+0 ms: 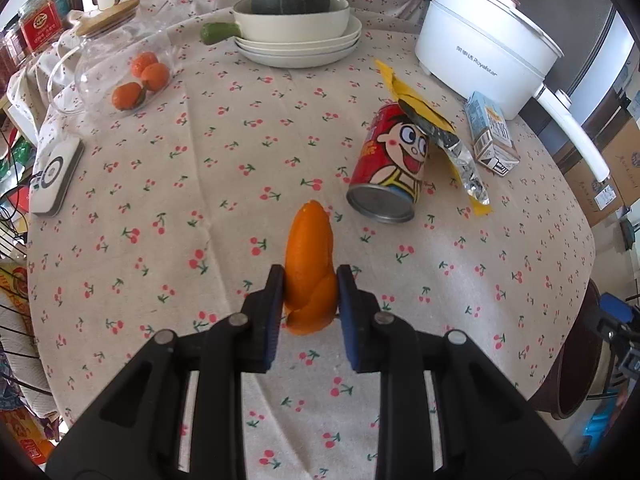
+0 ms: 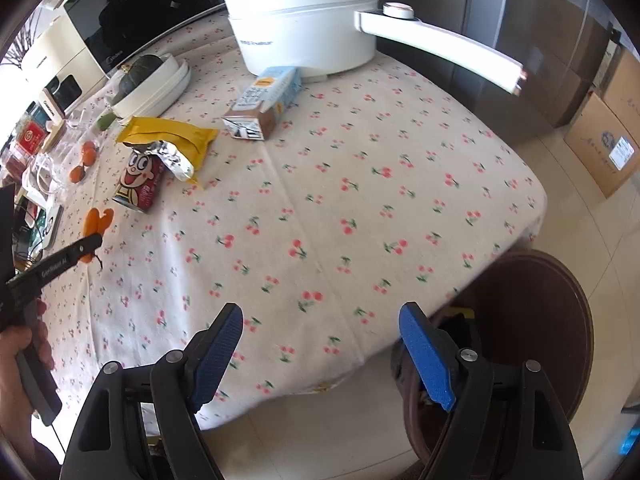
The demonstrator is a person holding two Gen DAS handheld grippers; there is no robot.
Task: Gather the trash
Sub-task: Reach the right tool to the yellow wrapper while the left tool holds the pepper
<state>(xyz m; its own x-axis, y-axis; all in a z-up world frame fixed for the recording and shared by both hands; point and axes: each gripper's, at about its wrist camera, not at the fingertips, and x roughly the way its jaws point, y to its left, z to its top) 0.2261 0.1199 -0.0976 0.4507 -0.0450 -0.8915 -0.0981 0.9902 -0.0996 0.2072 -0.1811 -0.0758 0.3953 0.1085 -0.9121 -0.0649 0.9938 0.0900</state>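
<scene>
Lengthwise, orange peel (image 1: 309, 268) between fingers (image 1: 273, 312)

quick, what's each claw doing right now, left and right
Left claw: closed on the orange peel, just above the tablecloth.
Right claw: open, holding nothing, over the table edge.

The left wrist view is sitting low and near, facing across the table (image 1: 200, 184) past its jaws; the right is looking down from the table's edge, apparently higher. Both are sharing the red can (image 1: 390, 164) (image 2: 138, 184).
</scene>
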